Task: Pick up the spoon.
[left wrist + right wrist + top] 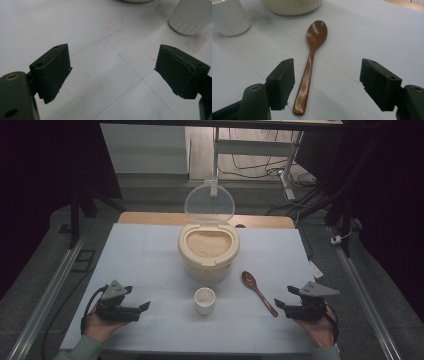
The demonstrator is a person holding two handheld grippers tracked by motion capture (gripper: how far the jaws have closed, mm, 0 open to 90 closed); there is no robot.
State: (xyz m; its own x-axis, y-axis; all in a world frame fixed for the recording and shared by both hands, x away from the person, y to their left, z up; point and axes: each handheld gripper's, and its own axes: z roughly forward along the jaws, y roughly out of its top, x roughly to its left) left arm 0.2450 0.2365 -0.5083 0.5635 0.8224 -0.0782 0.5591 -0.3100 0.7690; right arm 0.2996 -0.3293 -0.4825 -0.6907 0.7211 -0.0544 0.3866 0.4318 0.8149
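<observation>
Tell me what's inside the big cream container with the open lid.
The cream round container holds pale, tan grain, probably rice, filling it nearly to the rim. Its clear hinged lid stands upright behind. Anything buried under the grain's surface, and the container's bottom, is covered.

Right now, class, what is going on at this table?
A person holds a gripper in each hand at a white table. Both are open and hold nothing. The right gripper points at a wooden spoon lying flat, its handle end between the fingers but untouched. The left gripper rests apart from a small white cup. Behind it stands a rice container, lid open.
</observation>
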